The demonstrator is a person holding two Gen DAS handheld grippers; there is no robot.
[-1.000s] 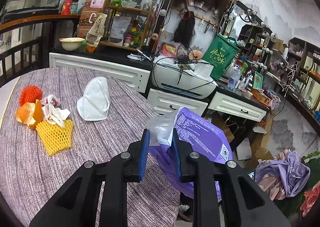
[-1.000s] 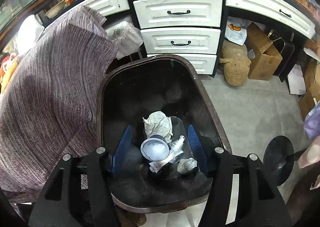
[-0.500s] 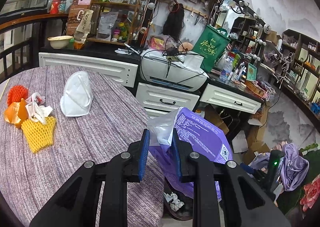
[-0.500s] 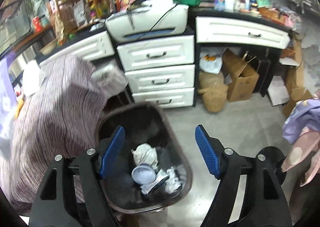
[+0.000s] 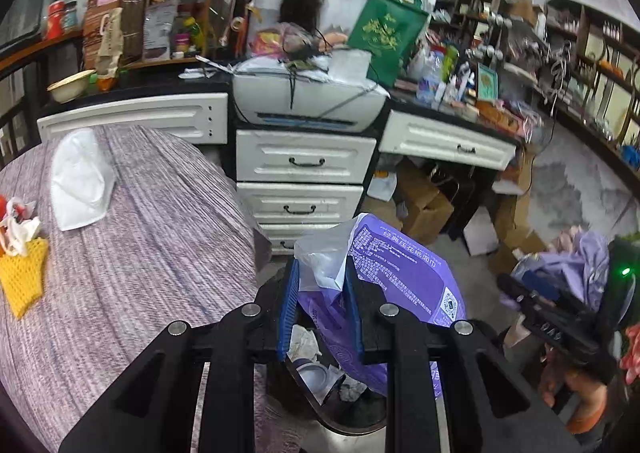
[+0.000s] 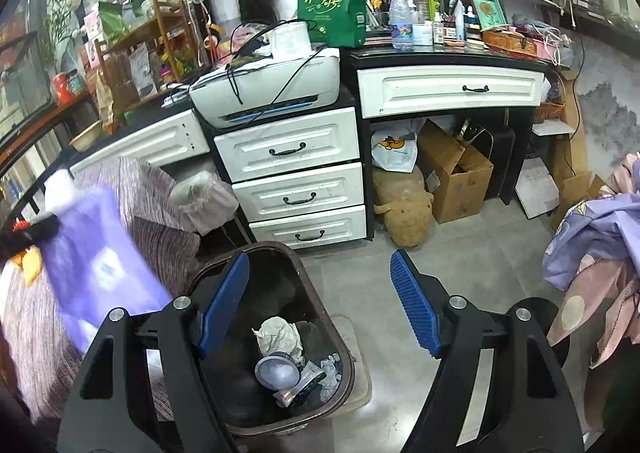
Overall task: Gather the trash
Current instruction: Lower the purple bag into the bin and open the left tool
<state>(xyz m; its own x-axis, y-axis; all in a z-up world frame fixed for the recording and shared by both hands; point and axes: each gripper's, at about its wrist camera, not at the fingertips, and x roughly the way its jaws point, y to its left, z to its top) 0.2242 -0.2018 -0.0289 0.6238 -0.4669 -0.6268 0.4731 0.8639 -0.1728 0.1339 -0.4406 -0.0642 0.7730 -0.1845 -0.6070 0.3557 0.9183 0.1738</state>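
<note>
The left claw was shut tight on a soft, crinkly purple plastic wrapper, held in the air just past the tabletop edge and over the dark, rounded trash bin on the floor. The right claw hung wide open and empty above that bin. I think the drop was the step in hand, so the left claw needed only to open.

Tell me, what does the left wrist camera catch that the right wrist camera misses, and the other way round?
Only the left view shows its own tool pinching the clear end of the purple wrapper above the bin, plus a white face mask and yellow foam net lying on the table.

Only the right view shows the right tool, open and empty, with a clear look down at a crumpled paper and a round lid in the bin.

Both show the trash bin, the purple wrapper, white drawers and printer.
</note>
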